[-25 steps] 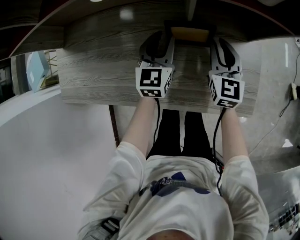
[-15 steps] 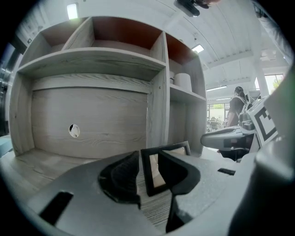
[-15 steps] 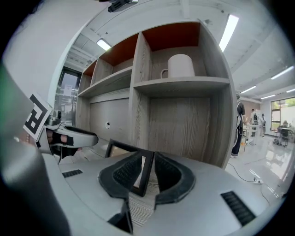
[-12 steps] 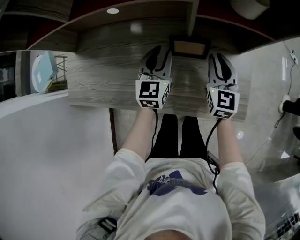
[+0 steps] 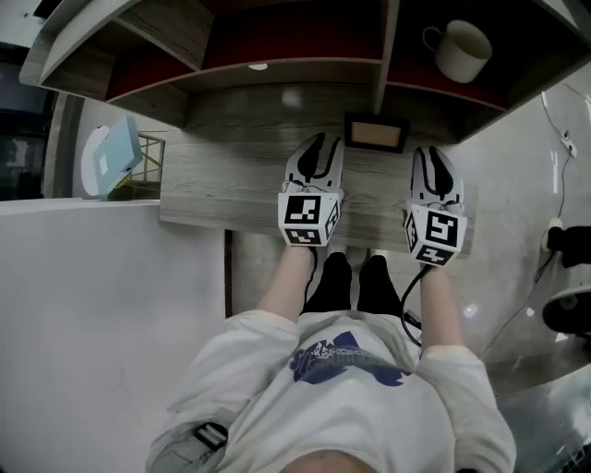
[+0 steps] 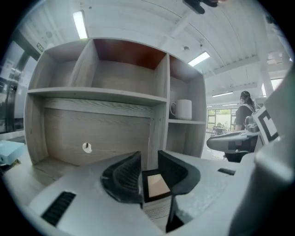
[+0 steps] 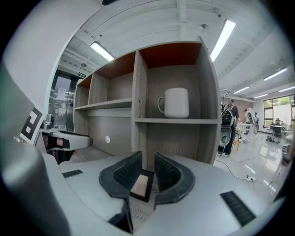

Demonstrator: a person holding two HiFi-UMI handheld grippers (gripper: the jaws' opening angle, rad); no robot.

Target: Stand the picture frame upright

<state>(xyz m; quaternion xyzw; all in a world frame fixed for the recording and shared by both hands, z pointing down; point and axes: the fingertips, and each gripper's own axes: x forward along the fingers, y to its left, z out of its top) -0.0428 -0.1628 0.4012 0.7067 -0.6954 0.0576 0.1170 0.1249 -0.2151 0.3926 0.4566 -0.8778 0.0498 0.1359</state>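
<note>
Well, the largest thing before us is the shelf unit (image 5: 180, 28). It stands along the far side of the grey wood desk (image 5: 222, 185) and closes that whole edge. Its upright divider (image 5: 386, 65) comes down to the desk right behind the picture frame (image 5: 376, 134), so we see very little room beyond the frame. The near edge of the desk runs under our 2 marker cubes, and the widest bare stretch lies to the left.

The left claw (image 5: 318, 146) sits just left of the frame and the right claw (image 5: 434, 157) just right of it, so the frame lies between the 2. Both claws are open and grip nothing, the left set wider than the right. In each gripper view the frame shows through the gap, beyond the tips, with no pad on it.

The frame lies flat on the desk, face up, a dark border around a tan middle.

A white mug (image 5: 459, 49) stands in the compartment right of the divider, on the shelf above the desk and well apart from the frame. A small round hole (image 6: 87, 147) marks the back panel of the left bay.
</note>
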